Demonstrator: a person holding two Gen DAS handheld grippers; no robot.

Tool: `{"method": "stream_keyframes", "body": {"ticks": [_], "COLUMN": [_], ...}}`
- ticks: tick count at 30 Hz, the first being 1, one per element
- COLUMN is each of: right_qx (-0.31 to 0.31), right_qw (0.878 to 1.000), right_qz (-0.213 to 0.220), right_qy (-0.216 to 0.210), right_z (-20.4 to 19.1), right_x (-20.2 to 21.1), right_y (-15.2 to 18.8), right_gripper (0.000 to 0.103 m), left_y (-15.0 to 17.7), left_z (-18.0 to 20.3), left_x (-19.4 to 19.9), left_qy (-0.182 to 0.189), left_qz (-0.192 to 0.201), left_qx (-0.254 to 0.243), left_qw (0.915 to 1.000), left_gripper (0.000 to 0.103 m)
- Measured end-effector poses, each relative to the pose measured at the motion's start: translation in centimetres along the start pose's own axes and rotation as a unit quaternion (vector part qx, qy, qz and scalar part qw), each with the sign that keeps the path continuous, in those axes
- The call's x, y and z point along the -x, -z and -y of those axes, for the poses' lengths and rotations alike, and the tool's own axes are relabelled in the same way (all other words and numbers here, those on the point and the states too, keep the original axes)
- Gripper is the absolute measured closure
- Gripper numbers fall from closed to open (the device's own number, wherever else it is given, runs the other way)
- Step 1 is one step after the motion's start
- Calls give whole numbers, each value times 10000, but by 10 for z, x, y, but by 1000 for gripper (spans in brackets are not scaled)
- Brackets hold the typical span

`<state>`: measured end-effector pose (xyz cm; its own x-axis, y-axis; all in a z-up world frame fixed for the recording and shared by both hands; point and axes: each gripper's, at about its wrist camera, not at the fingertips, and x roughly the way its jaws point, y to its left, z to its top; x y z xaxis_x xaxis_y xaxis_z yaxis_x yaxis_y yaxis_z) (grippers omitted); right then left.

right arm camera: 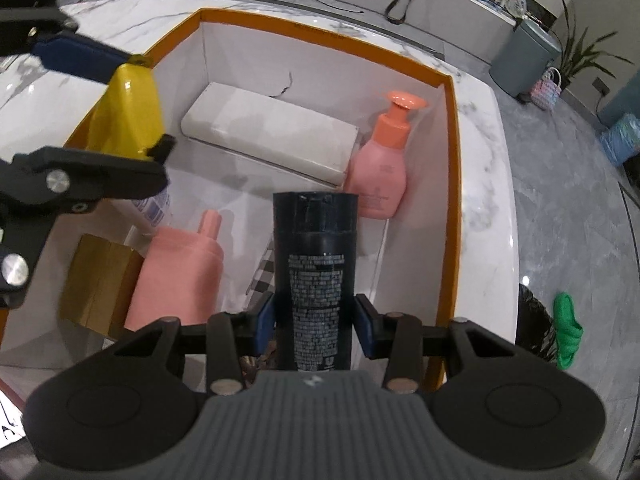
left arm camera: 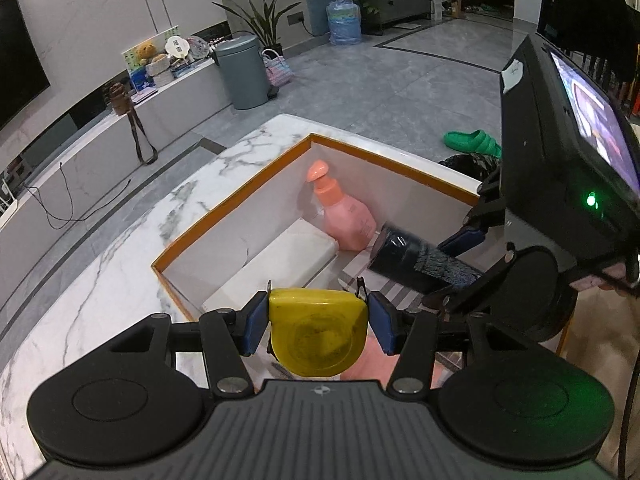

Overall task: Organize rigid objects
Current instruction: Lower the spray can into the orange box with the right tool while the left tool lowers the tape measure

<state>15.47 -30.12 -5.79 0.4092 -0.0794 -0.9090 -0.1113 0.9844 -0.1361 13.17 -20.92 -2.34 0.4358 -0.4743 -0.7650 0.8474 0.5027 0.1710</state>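
Observation:
My left gripper (left arm camera: pixel 318 320) is shut on a yellow tape measure (left arm camera: pixel 318 330), holding it over the near end of an orange-rimmed white box (left arm camera: pixel 240 196). The same tape measure (right arm camera: pixel 128 112) shows at upper left in the right wrist view. My right gripper (right arm camera: pixel 314 320) is shut on a black bottle (right arm camera: pixel 316 264), cap pointing away, above the middle of the box (right arm camera: pixel 452 160). That black bottle (left arm camera: pixel 416 258) reaches in from the right in the left wrist view. Inside the box stand a pink pump bottle (right arm camera: pixel 380 168), a white flat case (right arm camera: pixel 272 136), another pink bottle (right arm camera: pixel 180 276) and a gold carton (right arm camera: pixel 96 284).
The box rests on a white marble table (left arm camera: pixel 120 264). Grey tiled floor lies beyond, with a grey bin (left arm camera: pixel 240 72), a water jug (left arm camera: pixel 344 20), a green slipper (left arm camera: pixel 472 142) and a potted plant (left arm camera: pixel 264 20). A striped item (right arm camera: pixel 264 268) lies on the box floor.

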Motion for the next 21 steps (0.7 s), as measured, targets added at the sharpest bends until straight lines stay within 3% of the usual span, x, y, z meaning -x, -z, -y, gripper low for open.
{"method": "stream_keyframes", "body": {"ticks": [13,21], "right_qx": [138,418], "right_qw": [9994,9983], "right_qz": [322,398], "right_qy": [-49,-68], "right_z": [8,11], "right_x": [22,25], "right_y": [3,7], "right_gripper": [60,60], "left_y": [-5,-9], "left_z": [9,15], "left_x": [-4,-21], "left_qy": [252,580], "left_qz": [17,-329], "left_qx": [5,284], "left_qw": [9997,9974], "left_gripper": [42,42]}}
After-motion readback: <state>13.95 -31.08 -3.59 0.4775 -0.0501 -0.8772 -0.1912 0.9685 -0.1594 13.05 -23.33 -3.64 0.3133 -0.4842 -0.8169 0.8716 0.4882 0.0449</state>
